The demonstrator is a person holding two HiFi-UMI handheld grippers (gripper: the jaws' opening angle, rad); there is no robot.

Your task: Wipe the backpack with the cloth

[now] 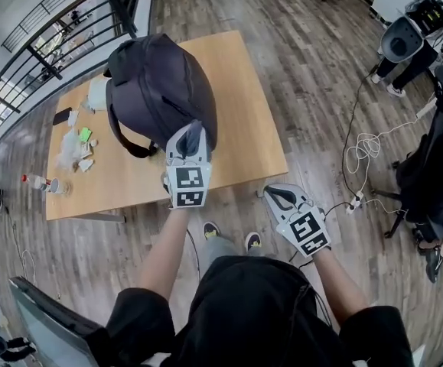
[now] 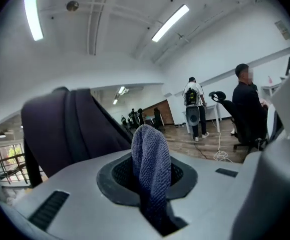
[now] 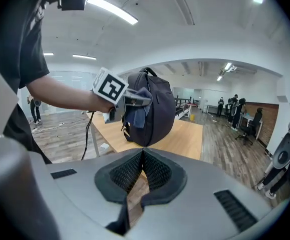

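Listener: Over the wooden table (image 1: 248, 140), showing what?

Describer: Showing a dark backpack (image 1: 158, 90), upright on the far-left part of the tabletop, with a strap loop drooping at its near side. Also showing small white and green scraps (image 1: 79, 145) near the table's left end, apart from the bag.

Listener: Holding the cloth (image 2: 151, 164) how?

Describer: Pinched in the left gripper (image 1: 188, 136), fingers clamped onto a fold of blue-grey knit bulging up out of the jaws. Held at the backpack's near lower side; touching or just short of it, cannot tell.

Listener: And on the right?

Describer: Seen lower, off the table's near right corner, above plank flooring (image 1: 305, 75): right gripper (image 3: 141, 154), fingers pressed together tip to tip, gripping nothing. Aimed toward the backpack yet well apart from it.

Listener: Anything beyond?

Describer: Seen past the bag from the left gripper view: a person (image 2: 248, 104) in dark clothes, seated, and a second person (image 2: 193, 104) standing farther off. Also a white cable (image 1: 365, 147), coiled on the flooring to the table's right.
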